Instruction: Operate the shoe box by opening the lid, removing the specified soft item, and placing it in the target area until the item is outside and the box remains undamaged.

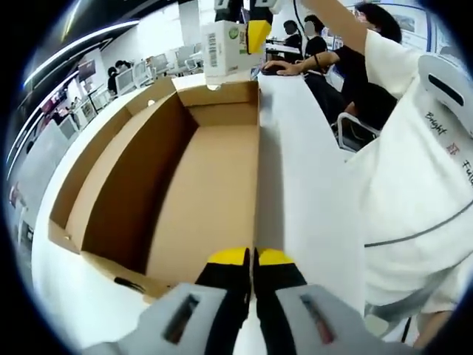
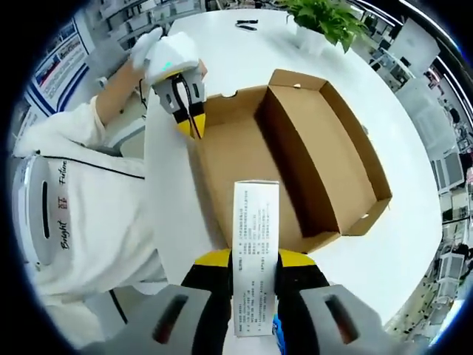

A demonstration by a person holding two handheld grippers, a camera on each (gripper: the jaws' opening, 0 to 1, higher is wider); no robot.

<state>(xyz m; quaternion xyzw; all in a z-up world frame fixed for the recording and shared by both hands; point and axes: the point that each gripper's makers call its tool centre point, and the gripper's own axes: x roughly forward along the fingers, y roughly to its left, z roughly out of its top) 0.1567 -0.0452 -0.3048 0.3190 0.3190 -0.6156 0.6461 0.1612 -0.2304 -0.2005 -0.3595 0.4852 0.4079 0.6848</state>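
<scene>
In the right gripper view, the right gripper (image 2: pixel 255 260) is pinching a small white carton (image 2: pixel 255 251) between its yellow-tipped jaws, one jaw on each long side. The carton's printed face is turned to the camera (the print is too fine to read). It is hanging above the near end wall of the open shoe box (image 2: pixel 295 159), outside the cavity. The box is lying on a white table (image 2: pixel 384 111), with its lid flap folded out to the far side. Across the box, the left gripper (image 2: pixel 191 122) is resting its closed tips at the box's opposite end wall, held by a gloved hand (image 2: pixel 159 44). A person in a white shirt (image 2: pixel 81 214) is standing beside the table, and a green plant (image 2: pixel 329 18) is sitting at the table's far edge.

In the left gripper view, the left gripper (image 1: pixel 253 259) is showing its jaws pressed together, nothing between them, tips touching the inner edge of the box (image 1: pixel 207 185) at its near end. This view is looking down the length of the bare brown floor, which the other view is partly hiding behind the carton. At the far end the carton (image 1: pixel 224 48) is appearing side-on, with a barcode and a green mark on it, raised above the box rim, one yellow jaw of the right gripper (image 1: pixel 257 33) beside it. The table (image 1: pixel 310 192) is running along the box's right side, next to the white shirt (image 1: pixel 421 185). Farther back, seated people (image 1: pixel 318 52) and desks with monitors (image 1: pixel 126 78) are filling an office.
</scene>
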